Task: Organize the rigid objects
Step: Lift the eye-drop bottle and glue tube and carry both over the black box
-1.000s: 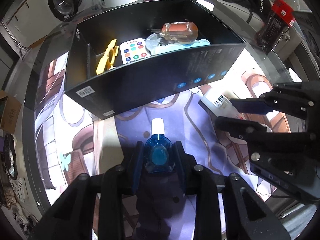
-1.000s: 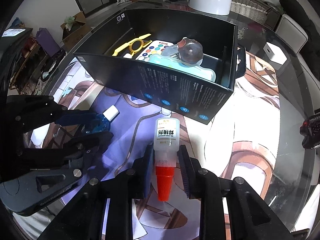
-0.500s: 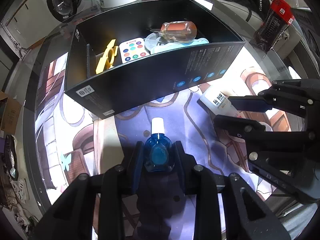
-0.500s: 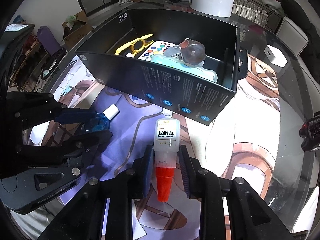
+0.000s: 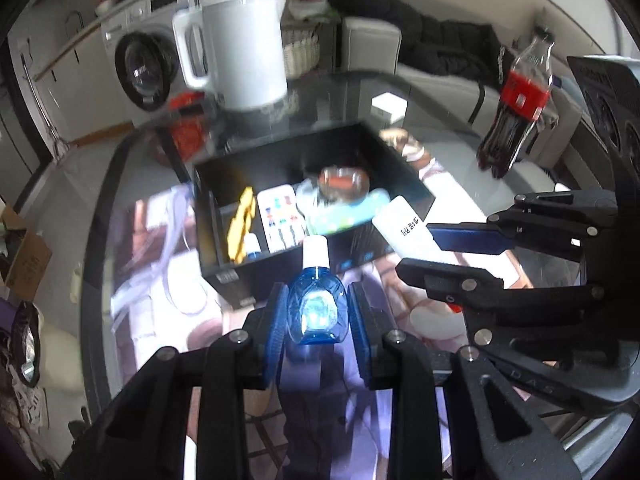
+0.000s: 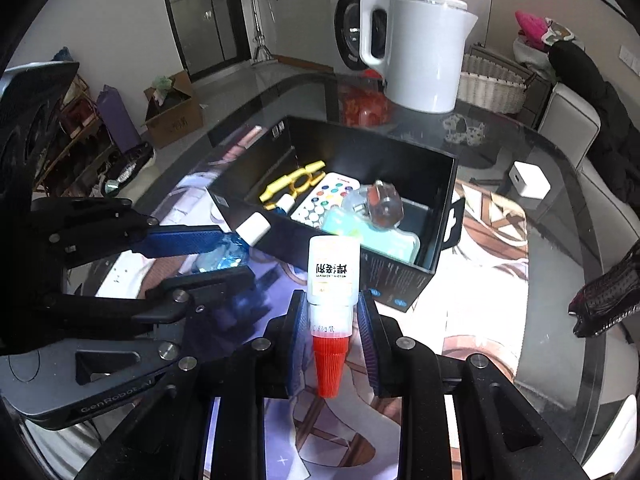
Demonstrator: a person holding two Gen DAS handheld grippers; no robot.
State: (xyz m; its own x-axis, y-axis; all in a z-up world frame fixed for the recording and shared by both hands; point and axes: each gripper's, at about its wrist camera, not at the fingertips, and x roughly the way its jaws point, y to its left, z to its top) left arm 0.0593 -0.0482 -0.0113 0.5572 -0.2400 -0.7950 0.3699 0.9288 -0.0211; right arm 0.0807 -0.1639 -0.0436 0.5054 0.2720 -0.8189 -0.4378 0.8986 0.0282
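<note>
- Small translucent blue plastic bottle with a white cap sat clenched in the left claw, held off the bench just short of the open black cardboard box.
- Beside it, the right claw gripped a white squeeze bottle with a ribbed red conical cap by its neck, also in the air near the box's front wall.
- Both bottles looked light and stiff, though smooth plastic could slip; the blue one's flat sides seemed the safest place to pinch, and the white one's narrow neck above the cap gave a natural stop.
- Thin walls might dent under a hard squeeze, so a moderate hold seemed wise.
- The left wrist view alone showed a dark cola bottle with a red label standing well apart on the far side.
- The right wrist view was sharper inside the box: a yellow plastic tool, a white remote with coloured buttons and a clear-handled item on a pale green case.
- It also showed a white electric kettle behind the box.
</note>
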